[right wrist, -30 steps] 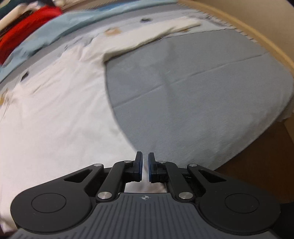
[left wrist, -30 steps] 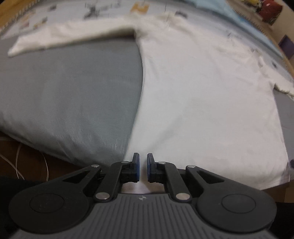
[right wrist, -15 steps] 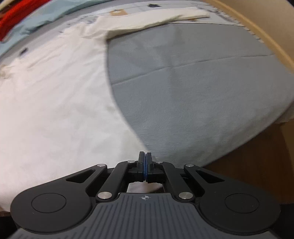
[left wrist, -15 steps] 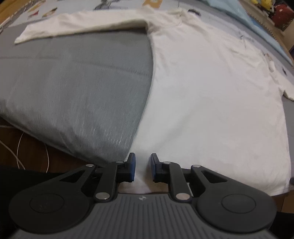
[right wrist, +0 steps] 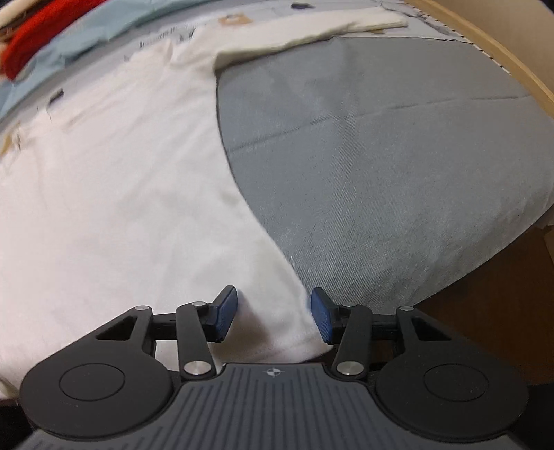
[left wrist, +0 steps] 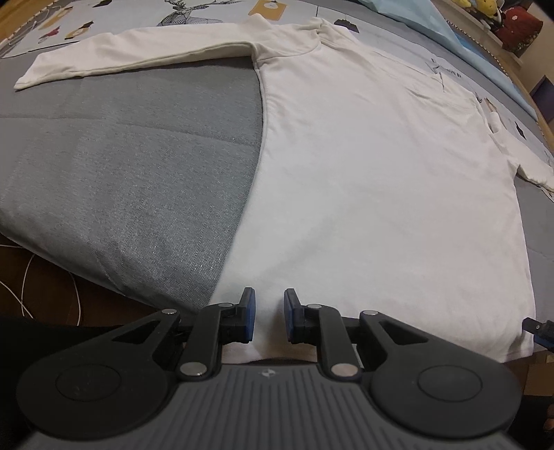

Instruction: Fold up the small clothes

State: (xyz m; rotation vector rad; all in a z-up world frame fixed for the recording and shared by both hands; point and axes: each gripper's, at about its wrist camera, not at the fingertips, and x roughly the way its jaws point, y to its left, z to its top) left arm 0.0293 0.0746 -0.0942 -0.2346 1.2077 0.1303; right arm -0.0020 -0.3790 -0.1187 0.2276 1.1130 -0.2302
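A white long-sleeved shirt point(left wrist: 363, 166) lies flat on a grey bed cover point(left wrist: 131, 166), both sleeves spread sideways. My left gripper point(left wrist: 269, 318) is open, its pads either side of the shirt's bottom hem near the left corner, nothing pinched. In the right wrist view the same shirt point(right wrist: 114, 194) fills the left half. My right gripper point(right wrist: 273, 316) is wide open over the shirt's bottom right corner, holding nothing. The right gripper's tip also shows in the left wrist view point(left wrist: 540, 329) at the hem's far end.
The bed's near edge drops to a brown wooden floor point(right wrist: 484, 322) with white cables point(left wrist: 24, 277). A patterned sheet point(left wrist: 69, 20), light blue cloth point(right wrist: 69, 38) and red fabric point(right wrist: 31, 52) lie beyond the shirt. A wooden bed frame point(right wrist: 484, 45) runs along the right.
The right gripper closed half a second ago and has now opened wide at the hem corner. The left gripper has opened gradually. Both views have steadied over the shirt's bottom edge.
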